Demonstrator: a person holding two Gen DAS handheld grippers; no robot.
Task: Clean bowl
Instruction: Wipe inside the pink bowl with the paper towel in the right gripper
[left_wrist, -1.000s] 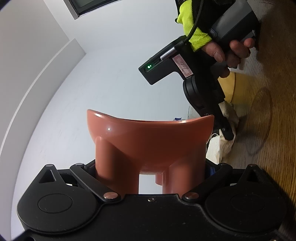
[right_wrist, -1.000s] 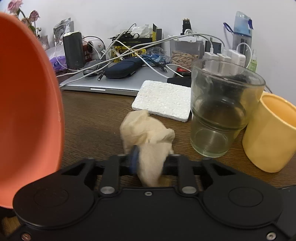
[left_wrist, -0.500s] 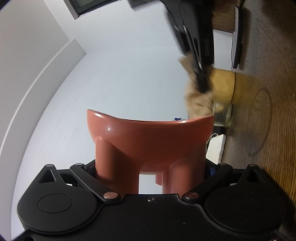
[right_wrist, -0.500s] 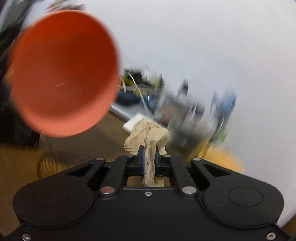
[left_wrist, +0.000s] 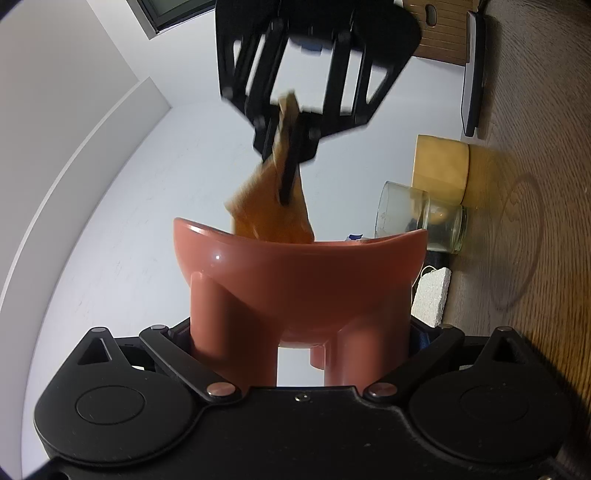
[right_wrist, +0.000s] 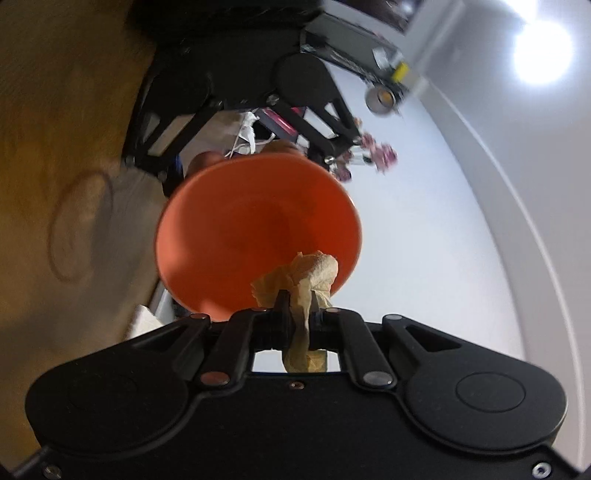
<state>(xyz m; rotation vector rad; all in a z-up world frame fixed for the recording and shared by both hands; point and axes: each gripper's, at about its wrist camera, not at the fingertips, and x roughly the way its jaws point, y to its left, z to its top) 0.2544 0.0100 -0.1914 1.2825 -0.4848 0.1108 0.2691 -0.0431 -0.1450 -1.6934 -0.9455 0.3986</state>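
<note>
Left claw (left_wrist: 301, 332) is clamped across the legs of the red bowl (left_wrist: 299, 269), holding it tipped on its side above the wooden worktop (left_wrist: 535, 258) with the open mouth turned toward the right claw (right_wrist: 297, 314). Right claw is pinched tight on a crumpled tan paper towel (right_wrist: 306, 280); the wad sits at the bowl rim, lower right edge in the right wrist view, just entering the cavity. Can't tell if it touches the inner wall. To wipe well: keep the bowl fixed, push the wad fully in so paper rather than claw tips meets the surface, sweep around the wall, then the bottom, light pressure so the towel doesn't slip out of the grip. Beyond the bowl: a glass jar (left_wrist: 421, 218), a yellow cup (left_wrist: 441, 170), a white sponge (left_wrist: 432, 295). No readable writing or brand anywhere; everything is too blurred.
</note>
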